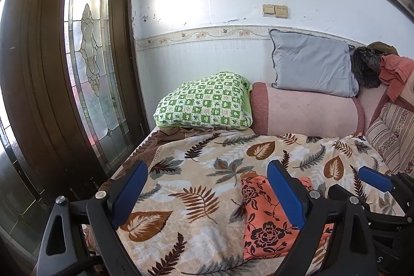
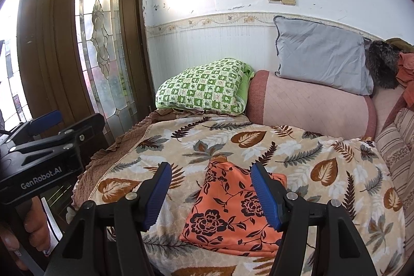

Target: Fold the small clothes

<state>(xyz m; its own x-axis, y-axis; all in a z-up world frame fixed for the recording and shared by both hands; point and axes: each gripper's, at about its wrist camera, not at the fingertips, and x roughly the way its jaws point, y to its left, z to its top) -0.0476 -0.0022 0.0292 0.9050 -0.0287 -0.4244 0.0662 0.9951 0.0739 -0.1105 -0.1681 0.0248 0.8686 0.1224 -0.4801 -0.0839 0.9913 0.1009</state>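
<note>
Hovering wide apart, both claws (image 1: 207,194) (image 2: 212,194) hold nothing.

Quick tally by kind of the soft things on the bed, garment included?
Pillows and cushions: 3, green checked pillow, grey pillow, pink bolster
Orange floral garments: 1
Leaf-print blankets: 1
Total: 5

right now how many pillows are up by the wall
2 loose pillows: the green checked pillow lies on the leaf-print blanket near the door, and the grey pillow leans on the wall atop the pink bolster. The clothes pile at far right may hide more.
</note>
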